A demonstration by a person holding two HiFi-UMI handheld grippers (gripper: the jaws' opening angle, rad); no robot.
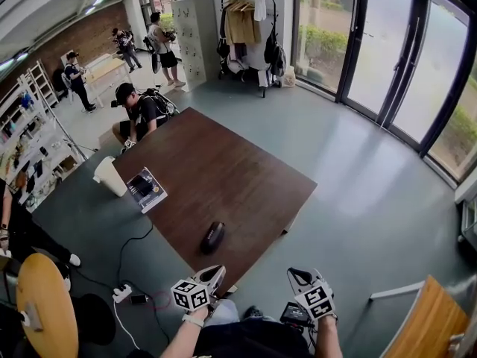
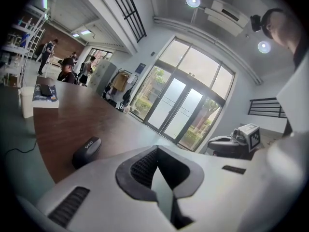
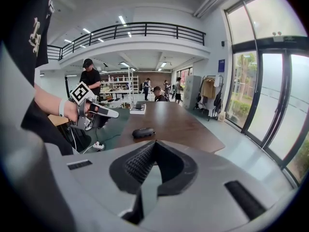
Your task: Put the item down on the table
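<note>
A black oblong item [image 1: 212, 237] lies flat on the dark brown table [image 1: 223, 170] near its front corner, with nothing touching it. The item [image 2: 87, 151] shows low left in the left gripper view, and the item [image 3: 143, 132] sits mid-frame in the right gripper view. My left gripper [image 1: 215, 273] hovers just short of the table's front corner, jaws shut and empty. My right gripper [image 1: 297, 275] is held off the table to the right, jaws also shut with nothing between them. The left gripper [image 3: 99, 111] appears in the right gripper view too.
A book-like box [image 1: 147, 189] lies on the table's left corner, beside a white bin [image 1: 109, 176] on the floor. A person [image 1: 140, 112] crouches at the table's far end. A power strip [image 1: 121, 293] with cables and a round wooden table [image 1: 45, 312] lie at the lower left.
</note>
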